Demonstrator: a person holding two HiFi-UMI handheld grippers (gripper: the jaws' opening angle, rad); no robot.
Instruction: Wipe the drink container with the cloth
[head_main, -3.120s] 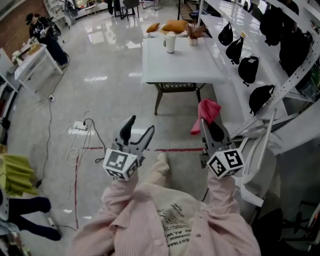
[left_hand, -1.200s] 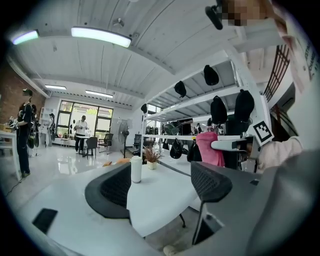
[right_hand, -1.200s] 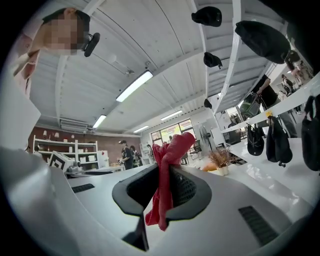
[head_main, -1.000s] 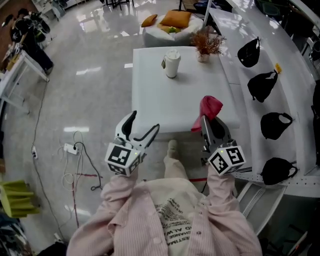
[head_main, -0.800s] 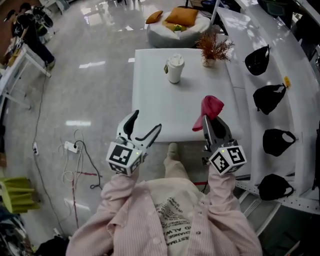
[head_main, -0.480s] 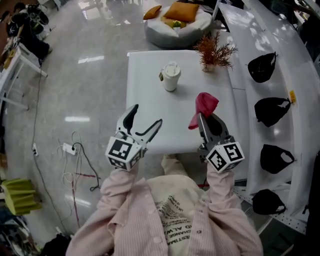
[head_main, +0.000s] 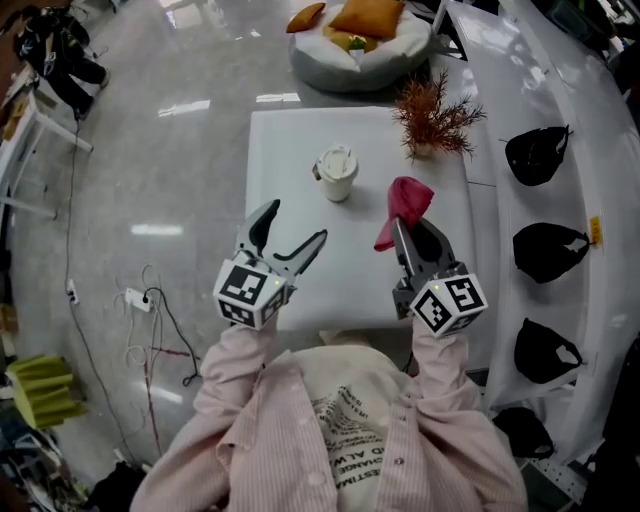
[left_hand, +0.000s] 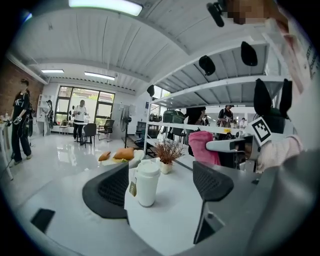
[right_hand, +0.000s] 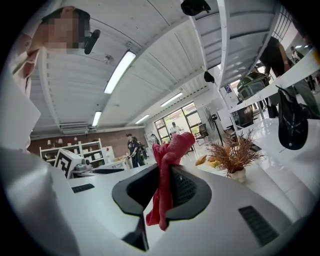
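Note:
A white lidded drink cup (head_main: 335, 173) with a small tag stands near the middle of the white table (head_main: 285, 135). My left gripper (head_main: 293, 228) hovers over the table's near edge, open wide, with nothing between its fingers. In the left gripper view the cup (left_hand: 148, 182) stands upright ahead of the left gripper (left_hand: 162, 189), well beyond its jaw tips. My right gripper (head_main: 413, 230) is to the right of the cup, shut on a red cloth (head_main: 405, 200) that bunches above its tips. The cloth (right_hand: 167, 165) hangs down between the right gripper's (right_hand: 162, 192) pads.
A dried plant in a small pot (head_main: 435, 120) stands at the table's far right corner. A white shelf with black bags (head_main: 540, 155) runs along the right. A grey beanbag with orange cushions (head_main: 360, 35) lies beyond the table. Cables (head_main: 150, 300) trail on the floor at left.
The person has walked up to the table, so the cup and plant are now close in front of both grippers. The red cloth stays held in the right gripper.

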